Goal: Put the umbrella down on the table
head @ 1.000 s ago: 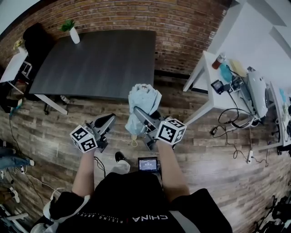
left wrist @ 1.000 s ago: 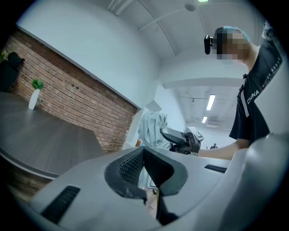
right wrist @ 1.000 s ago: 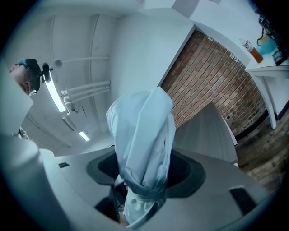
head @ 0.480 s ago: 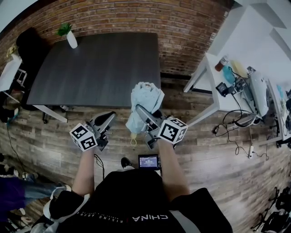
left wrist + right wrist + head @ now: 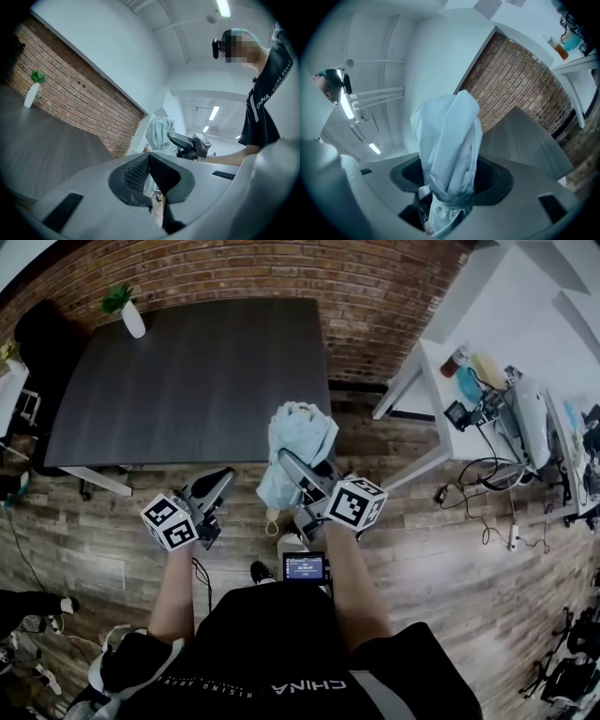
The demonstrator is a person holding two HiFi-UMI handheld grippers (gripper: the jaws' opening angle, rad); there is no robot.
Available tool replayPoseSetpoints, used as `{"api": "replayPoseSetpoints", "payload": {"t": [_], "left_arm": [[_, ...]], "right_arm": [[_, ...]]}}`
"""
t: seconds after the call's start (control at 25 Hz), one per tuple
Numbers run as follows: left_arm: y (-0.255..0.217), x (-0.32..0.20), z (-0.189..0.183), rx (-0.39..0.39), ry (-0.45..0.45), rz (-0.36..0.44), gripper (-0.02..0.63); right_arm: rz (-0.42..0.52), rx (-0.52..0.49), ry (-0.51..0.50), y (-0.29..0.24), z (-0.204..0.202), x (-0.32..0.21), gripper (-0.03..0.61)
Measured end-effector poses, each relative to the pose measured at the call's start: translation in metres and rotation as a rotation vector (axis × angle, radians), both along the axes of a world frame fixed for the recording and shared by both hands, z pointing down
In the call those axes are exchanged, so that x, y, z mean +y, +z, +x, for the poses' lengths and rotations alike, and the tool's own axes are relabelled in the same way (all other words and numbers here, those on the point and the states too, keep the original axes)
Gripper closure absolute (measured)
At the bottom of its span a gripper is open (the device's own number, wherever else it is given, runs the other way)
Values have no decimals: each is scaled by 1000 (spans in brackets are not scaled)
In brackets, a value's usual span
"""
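The head view is bright and evenly lit, with no hard shadows; the dark table (image 5: 187, 371) carries a faint, soft sheen; a weak shadow lies on the floorboards (image 5: 122, 512) under its near edge; the wide lens bows the brick wall (image 5: 375, 287) behind the table into an arc. In the left gripper view a ceiling strip light (image 5: 223, 7) high above the table glares white; the left hand-held gripper (image 5: 148, 157), close to the lens, looks soft and grey. The right gripper view has a cold blue cast; the umbrella (image 5: 450, 154) is pale and fairly sharp; a round black rim closes both gripper views.
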State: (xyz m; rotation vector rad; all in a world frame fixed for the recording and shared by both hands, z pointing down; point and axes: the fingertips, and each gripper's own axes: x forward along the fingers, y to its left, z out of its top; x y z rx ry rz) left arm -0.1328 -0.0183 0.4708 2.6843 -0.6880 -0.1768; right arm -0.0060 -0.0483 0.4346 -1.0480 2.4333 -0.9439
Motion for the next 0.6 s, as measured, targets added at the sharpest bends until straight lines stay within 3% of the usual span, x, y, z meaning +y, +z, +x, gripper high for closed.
{"api": "replayPoseSetpoints", "payload": {"t": [0.4, 0.6], "left_arm": [[-6, -70, 3, 15, -56, -23, 611], [-5, -109, 23, -18, -24, -19, 611]], "right_arm": [[-1, -38, 4, 4, 15, -66, 295], [-14, -41, 21, 5, 33, -109, 295]]}}
